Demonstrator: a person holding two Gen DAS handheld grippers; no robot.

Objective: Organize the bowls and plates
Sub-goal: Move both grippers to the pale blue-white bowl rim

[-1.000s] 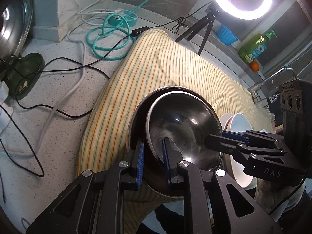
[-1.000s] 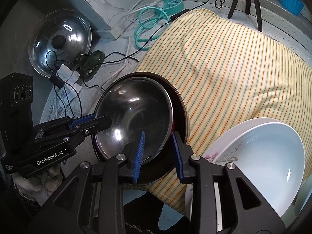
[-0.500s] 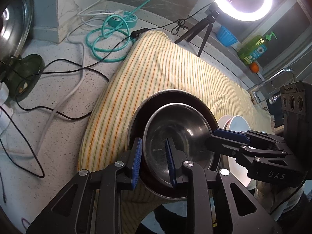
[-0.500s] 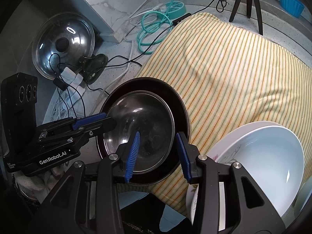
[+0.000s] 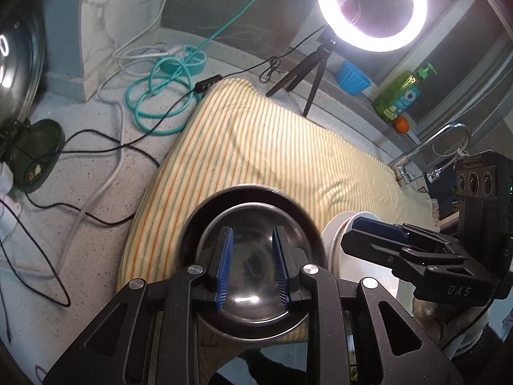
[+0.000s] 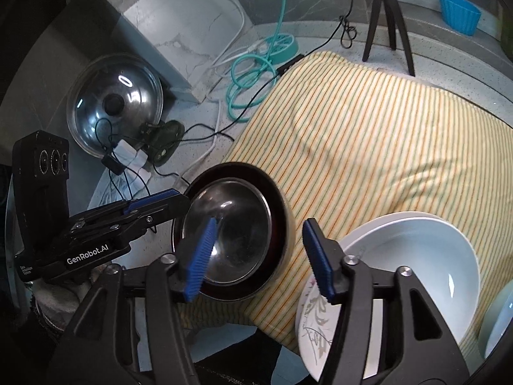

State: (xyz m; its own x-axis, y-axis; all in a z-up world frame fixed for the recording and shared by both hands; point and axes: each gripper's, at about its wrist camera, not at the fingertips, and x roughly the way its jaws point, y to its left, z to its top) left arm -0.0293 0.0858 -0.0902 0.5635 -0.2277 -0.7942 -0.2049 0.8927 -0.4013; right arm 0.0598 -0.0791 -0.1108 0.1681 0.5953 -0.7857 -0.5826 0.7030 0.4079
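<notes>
A steel bowl (image 5: 250, 301) (image 6: 237, 224) sits nested inside a dark bowl (image 5: 243, 197) (image 6: 275, 205) at the near left corner of the striped cloth (image 5: 256, 144). My left gripper (image 5: 252, 232) (image 6: 173, 202) hovers just over that bowl. Its jaws are narrowly apart and press on nothing. My right gripper (image 6: 259, 224) (image 5: 349, 237) hangs above the bowls' right rim. Its jaws are opening wide, with nothing gripped between them. To the right, a white bowl (image 6: 416, 256) (image 5: 333, 240) rests on a floral plate (image 6: 317, 314).
A glass pot lid (image 6: 112, 106), a teal hose coil (image 6: 250, 73) and loose cables lie on the speckled counter to the left. A tripod (image 6: 388, 16) with a ring light (image 5: 372, 6) stands behind the cloth. A faucet (image 5: 449, 134) and a green soap bottle (image 5: 400, 96) are far right.
The steel bowl, first tilted with both grippers on its rim, has settled flat into the dark bowl. Both grippers let go and lifted. The right jaws have spread much wider.
</notes>
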